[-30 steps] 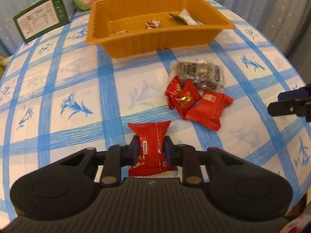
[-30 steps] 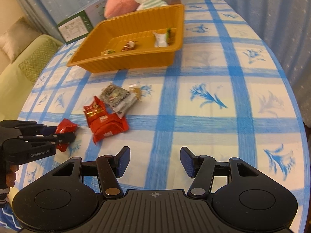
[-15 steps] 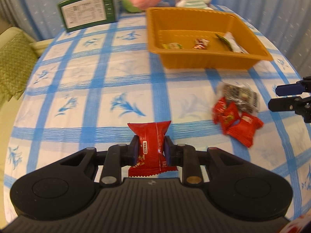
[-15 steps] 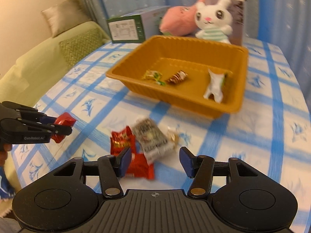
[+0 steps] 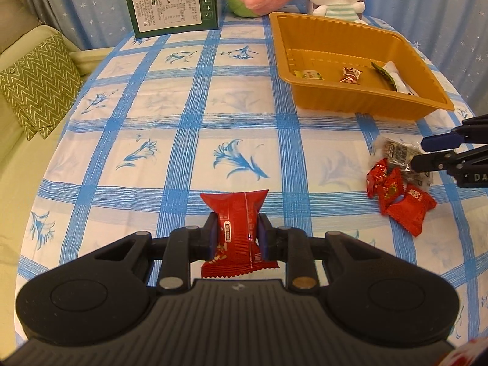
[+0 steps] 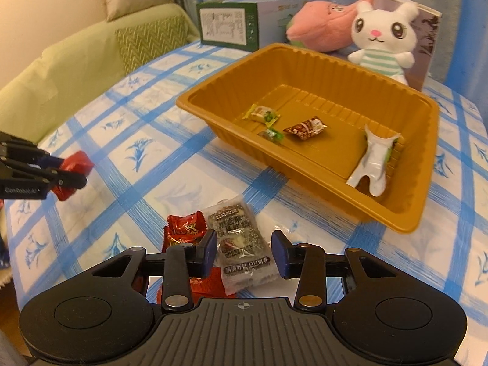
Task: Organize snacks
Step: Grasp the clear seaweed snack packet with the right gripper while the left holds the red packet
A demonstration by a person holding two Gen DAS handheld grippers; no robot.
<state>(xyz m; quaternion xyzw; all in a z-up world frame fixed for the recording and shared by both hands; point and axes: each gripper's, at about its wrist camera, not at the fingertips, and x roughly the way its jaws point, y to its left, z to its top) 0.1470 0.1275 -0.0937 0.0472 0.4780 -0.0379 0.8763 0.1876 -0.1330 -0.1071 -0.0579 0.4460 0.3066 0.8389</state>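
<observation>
A round surface [image 5: 189, 97] under a blue-checked floral cloth is backed by blue curtains, with a green sofa to one side. A red packet [image 5: 239, 231] is pinched at its middle by the left hand-held gripper [image 5: 238, 238], lifted clear of the cloth. A grey clear-wrapped packet [image 6: 241, 244] lies between the pads of the right hand-held gripper [image 6: 244, 251], whose jaws have just been closing and stand narrow, not yet pressing on it. Red sweets [image 6: 184, 228] lie touching it on the left. The orange tray [image 6: 424, 189] beyond holds a few small snacks. The packets are judged light, soft and crinkly, with slippery film; the filled middle is the best hold, not the flat sealed ends. The red packet partly hidden under the right gripper cannot be made out fully, and printing is too small to read.
</observation>
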